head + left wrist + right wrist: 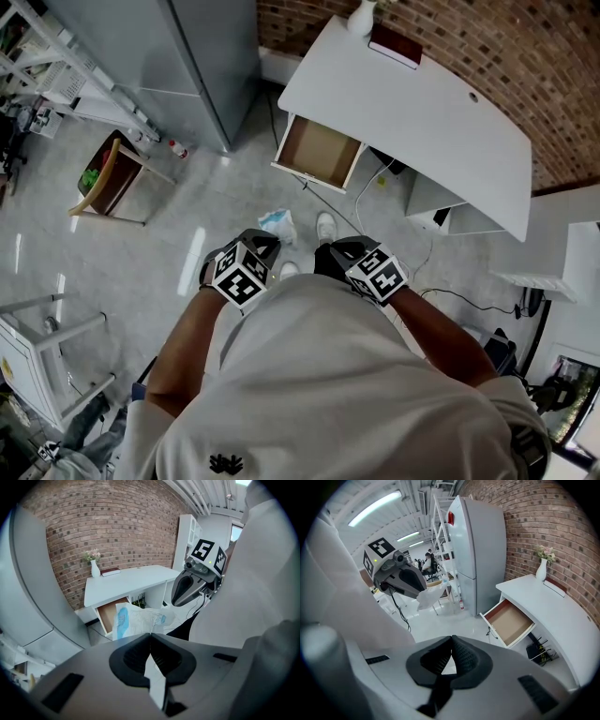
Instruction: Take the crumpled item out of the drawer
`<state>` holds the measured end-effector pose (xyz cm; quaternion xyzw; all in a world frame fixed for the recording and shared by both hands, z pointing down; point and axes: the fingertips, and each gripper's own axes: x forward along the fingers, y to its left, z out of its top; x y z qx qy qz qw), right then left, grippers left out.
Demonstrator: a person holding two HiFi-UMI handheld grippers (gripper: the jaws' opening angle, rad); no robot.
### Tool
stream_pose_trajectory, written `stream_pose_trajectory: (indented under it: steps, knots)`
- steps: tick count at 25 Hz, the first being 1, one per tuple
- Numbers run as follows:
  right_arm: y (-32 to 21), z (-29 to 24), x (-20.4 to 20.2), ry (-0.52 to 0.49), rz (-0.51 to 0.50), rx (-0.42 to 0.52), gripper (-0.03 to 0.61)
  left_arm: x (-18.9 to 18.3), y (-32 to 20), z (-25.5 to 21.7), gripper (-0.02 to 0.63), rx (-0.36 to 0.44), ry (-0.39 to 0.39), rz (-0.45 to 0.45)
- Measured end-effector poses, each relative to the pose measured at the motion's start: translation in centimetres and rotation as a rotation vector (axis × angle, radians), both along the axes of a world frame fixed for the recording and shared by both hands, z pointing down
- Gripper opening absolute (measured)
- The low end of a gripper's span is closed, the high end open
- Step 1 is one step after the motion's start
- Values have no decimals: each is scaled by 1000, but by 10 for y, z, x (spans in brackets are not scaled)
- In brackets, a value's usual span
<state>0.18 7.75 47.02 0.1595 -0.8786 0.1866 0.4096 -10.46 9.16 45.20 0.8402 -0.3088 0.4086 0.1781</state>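
My left gripper [151, 635] is shut on the crumpled item [140, 619], a white and blue wrapper that sticks out past the pinched jaws. In the head view the crumpled item [277, 223] hangs above the floor in front of the left gripper [262, 244], well away from the drawer. The drawer [319, 152] stands pulled out from the white desk [422, 117] with a bare brown bottom. My right gripper [451, 638] is shut with nothing in it, held beside the left one at waist height [336, 255]. The drawer [510, 622] also shows bare in the right gripper view.
A white vase [95, 568] and a dark red book [395, 44] sit on the desk by the brick wall [469, 37]. A grey fridge [178, 56] stands to the left. A wooden chair [108, 178] and cables [375, 183] are on the floor.
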Motion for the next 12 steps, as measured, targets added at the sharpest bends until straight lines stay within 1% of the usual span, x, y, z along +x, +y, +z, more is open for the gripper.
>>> stream_pose_trajectory:
  steps: [7, 12]
  knots:
    - [-2, 7, 1, 4, -10, -11, 29, 2, -3, 4, 23, -6, -7, 0]
    - [-17, 11, 5, 7, -15, -2, 29, 5, -15, 7, 23, -12, -13, 7]
